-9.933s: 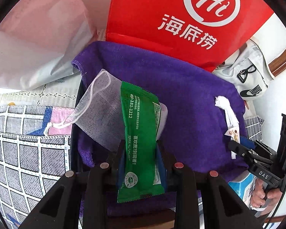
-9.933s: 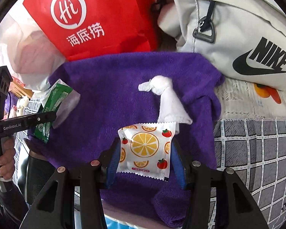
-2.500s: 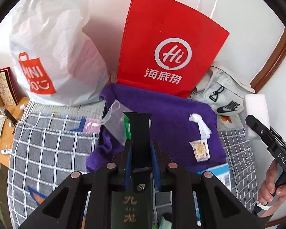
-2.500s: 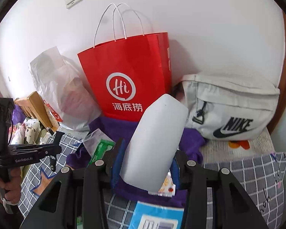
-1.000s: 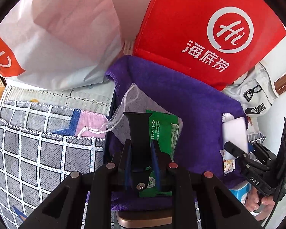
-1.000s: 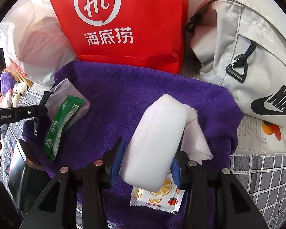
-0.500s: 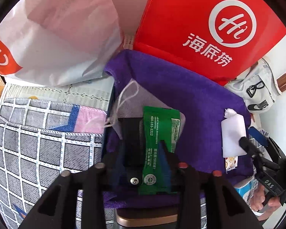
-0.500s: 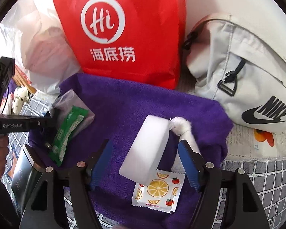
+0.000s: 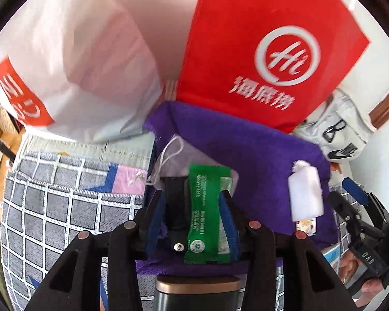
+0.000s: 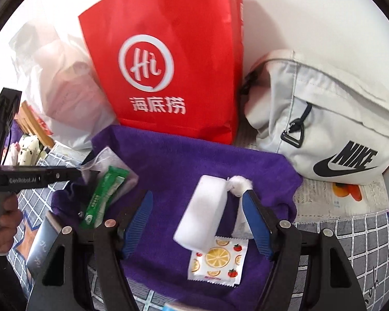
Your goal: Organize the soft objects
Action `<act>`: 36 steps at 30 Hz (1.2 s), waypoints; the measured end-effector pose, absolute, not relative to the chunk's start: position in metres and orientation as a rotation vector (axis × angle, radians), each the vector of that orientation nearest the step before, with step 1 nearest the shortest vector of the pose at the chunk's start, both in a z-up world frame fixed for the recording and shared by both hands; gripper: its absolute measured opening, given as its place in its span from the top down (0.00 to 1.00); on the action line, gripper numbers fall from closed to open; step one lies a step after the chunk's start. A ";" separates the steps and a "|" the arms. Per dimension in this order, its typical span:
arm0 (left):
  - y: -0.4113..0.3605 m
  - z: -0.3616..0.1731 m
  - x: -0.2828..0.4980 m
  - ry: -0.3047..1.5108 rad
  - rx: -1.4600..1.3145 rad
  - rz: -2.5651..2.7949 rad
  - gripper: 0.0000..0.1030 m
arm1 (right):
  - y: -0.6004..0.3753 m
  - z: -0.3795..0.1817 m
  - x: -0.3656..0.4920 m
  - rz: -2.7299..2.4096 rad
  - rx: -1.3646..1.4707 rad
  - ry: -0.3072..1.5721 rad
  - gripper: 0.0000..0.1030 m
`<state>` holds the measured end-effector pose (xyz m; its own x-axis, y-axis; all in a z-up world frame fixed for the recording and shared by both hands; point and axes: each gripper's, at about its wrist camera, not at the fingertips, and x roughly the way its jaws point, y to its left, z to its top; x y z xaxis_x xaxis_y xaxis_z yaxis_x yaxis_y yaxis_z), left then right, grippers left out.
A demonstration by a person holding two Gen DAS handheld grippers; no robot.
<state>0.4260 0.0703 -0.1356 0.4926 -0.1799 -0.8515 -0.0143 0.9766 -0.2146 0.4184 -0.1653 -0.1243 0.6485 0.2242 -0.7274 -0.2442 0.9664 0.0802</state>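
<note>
While the right gripper [image 10: 198, 226] stands wide apart, the white sponge [image 10: 203, 213] lies between its jaws, low in the middle on the purple towel [image 10: 192, 160]. Its long side points away, leaning right. The left gripper [image 9: 193, 220] is apart too, around the green packet [image 9: 206, 212].

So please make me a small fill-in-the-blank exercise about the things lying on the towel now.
The white sponge lies partly on the ____ packet with orange slices.
The green packet lies on a ____ towel.
Behind the towel stands a ____ paper bag.
The right claw is ____.

Missing: snack; purple; red; open
</note>
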 end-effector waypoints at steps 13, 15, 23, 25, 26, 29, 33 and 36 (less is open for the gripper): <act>0.076 -0.097 0.356 0.959 -0.203 -0.123 0.61 | -0.156 -0.103 0.346 0.320 -0.001 0.868 0.31; 0.079 -0.097 0.341 0.957 -0.204 -0.137 0.61 | -0.154 -0.107 0.331 0.332 0.009 0.885 0.31; 0.096 -0.103 0.275 0.957 -0.206 -0.115 0.61 | -0.133 -0.126 0.255 0.371 -0.051 0.908 0.31; 0.100 -0.108 0.259 0.962 -0.216 -0.116 0.60 | -0.129 -0.130 0.240 0.378 -0.074 0.905 0.33; 0.101 -0.110 0.253 0.964 -0.217 -0.118 0.59 | -0.125 -0.133 0.232 0.378 -0.091 0.901 0.37; 0.104 -0.116 0.232 0.959 -0.207 -0.104 0.57 | -0.111 -0.142 0.214 0.391 -0.171 0.912 0.53; 0.105 -0.122 0.211 0.942 -0.224 -0.131 0.53 | -0.099 -0.158 0.200 0.384 -0.258 0.946 0.68; 0.104 -0.129 0.203 0.947 -0.240 -0.162 0.53 | -0.093 -0.166 0.198 0.348 -0.320 0.950 0.69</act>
<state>0.2028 0.1040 -0.1289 0.5750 -0.2413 -0.7818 0.0317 0.9614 -0.2735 0.1981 -0.0932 -0.1664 0.5341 0.1477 -0.8324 -0.4248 0.8982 -0.1132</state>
